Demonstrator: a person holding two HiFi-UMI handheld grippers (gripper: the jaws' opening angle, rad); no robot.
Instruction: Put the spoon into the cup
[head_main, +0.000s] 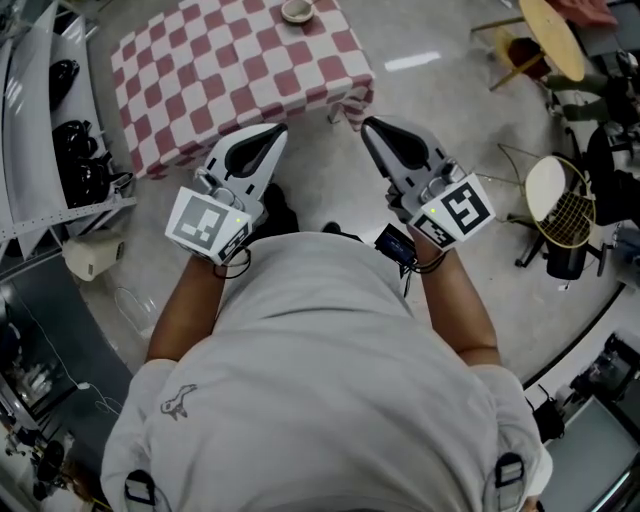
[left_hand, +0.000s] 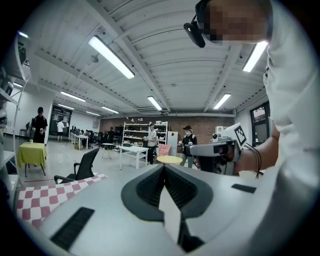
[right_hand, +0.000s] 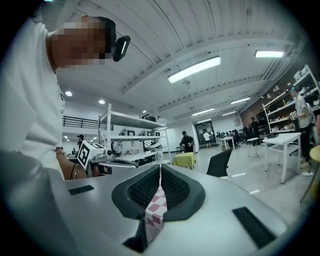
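Note:
A small cream cup (head_main: 297, 10) stands at the far edge of a table with a red-and-white checked cloth (head_main: 230, 70). I see no spoon in any view. My left gripper (head_main: 273, 131) and right gripper (head_main: 369, 125) are held side by side in front of the person's chest, short of the table's near edge, both pointing toward it. Each is shut, jaws meeting at the tips with nothing between them, as the left gripper (left_hand: 163, 167) and right gripper (right_hand: 160, 167) views show. The checked cloth (right_hand: 156, 210) shows through the gap below the right jaws.
A shelf rack (head_main: 60, 130) with dark items runs along the left. On the right are a racket (head_main: 565, 215), a round wooden table (head_main: 552, 35) and clutter. Bare concrete floor (head_main: 430, 60) lies beside the table. People stand by distant shelves (left_hand: 142, 137).

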